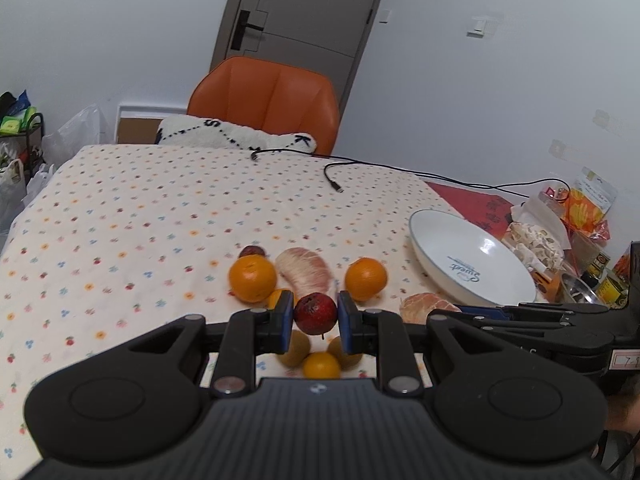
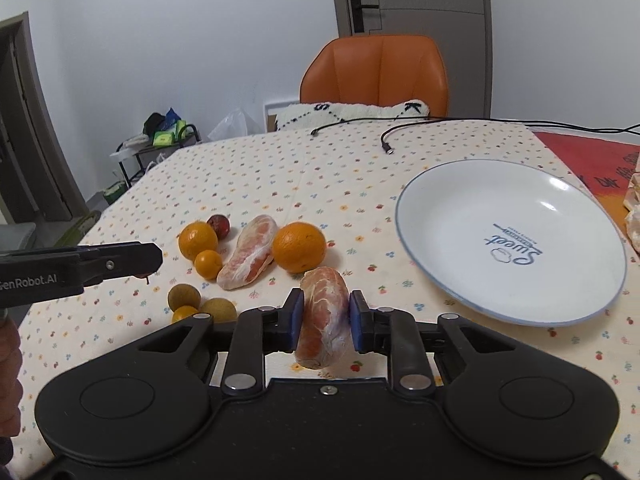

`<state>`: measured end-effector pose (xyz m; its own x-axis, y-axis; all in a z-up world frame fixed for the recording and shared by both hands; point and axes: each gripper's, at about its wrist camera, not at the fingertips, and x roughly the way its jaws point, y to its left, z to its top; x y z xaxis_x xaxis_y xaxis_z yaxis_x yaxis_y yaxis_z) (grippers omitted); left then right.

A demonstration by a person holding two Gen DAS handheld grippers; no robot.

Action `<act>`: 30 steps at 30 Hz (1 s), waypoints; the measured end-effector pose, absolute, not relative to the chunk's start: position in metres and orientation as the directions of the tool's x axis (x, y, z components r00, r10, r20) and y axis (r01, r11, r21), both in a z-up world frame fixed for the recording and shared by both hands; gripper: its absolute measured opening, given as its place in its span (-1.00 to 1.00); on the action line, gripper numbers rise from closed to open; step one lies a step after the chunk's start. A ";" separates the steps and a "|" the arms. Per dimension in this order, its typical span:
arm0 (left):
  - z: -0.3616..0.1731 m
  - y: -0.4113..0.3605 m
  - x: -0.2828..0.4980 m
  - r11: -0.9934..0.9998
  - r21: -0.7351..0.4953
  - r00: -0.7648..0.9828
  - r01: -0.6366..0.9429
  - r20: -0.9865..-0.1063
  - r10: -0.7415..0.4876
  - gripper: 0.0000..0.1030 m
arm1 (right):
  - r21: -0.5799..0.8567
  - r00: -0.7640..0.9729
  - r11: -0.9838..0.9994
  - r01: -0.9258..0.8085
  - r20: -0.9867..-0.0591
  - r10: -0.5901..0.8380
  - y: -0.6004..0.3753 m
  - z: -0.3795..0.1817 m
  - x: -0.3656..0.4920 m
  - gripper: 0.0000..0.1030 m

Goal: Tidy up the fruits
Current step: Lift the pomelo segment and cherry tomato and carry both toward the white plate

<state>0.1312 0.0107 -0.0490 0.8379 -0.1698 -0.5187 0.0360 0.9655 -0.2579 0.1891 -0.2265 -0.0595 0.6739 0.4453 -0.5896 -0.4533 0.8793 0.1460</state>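
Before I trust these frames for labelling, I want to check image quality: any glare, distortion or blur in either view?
Left wrist view: fisheye bends the grey door; a glare spot sits on the white ceramic plate; the dark red round fruit is sharp. Right wrist view: the plate rim bows, a highlight sits on it, and the peeled pink pomelo segment is sharp.

Counted: two large round oranges | two small orange citrus fruits | two peeled pink pomelo segments | two dark red round fruits | two brownish-green round fruits | one white ceramic plate
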 end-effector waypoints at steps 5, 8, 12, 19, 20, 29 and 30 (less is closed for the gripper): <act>-0.044 -0.002 0.137 0.965 -0.254 0.838 0.068 -0.511 -0.193 -0.58 | 0.156 0.697 0.888 -0.433 -0.567 0.440 -0.240 -0.052 0.189 -0.56; -0.041 -0.010 0.142 0.964 -0.251 0.838 0.088 -0.505 -0.208 -0.58 | 0.160 0.711 0.893 -0.421 -0.553 0.434 -0.248 -0.048 0.187 -0.56; -0.039 -0.022 0.148 0.963 -0.248 0.838 0.110 -0.497 -0.224 -0.58 | 0.165 0.727 0.900 -0.403 -0.539 0.425 -0.260 -0.043 0.186 -0.57; -0.037 -0.046 0.159 0.957 -0.241 0.832 0.159 -0.490 -0.262 -0.58 | 0.176 0.755 0.915 -0.364 -0.520 0.400 -0.281 -0.039 0.190 -0.57; -0.036 -0.049 0.161 0.956 -0.240 0.831 0.166 -0.489 -0.267 -0.58 | 0.179 0.758 0.917 -0.356 -0.519 0.396 -0.283 -0.040 0.191 -0.57; -0.038 -0.071 0.175 0.951 -0.232 0.819 0.206 -0.491 -0.297 -0.58 | 0.193 0.777 0.929 -0.317 -0.509 0.371 -0.305 -0.043 0.200 -0.57; -0.038 -0.073 0.177 0.950 -0.232 0.818 0.209 -0.491 -0.300 -0.58 | 0.195 0.778 0.929 -0.313 -0.508 0.369 -0.306 -0.043 0.201 -0.57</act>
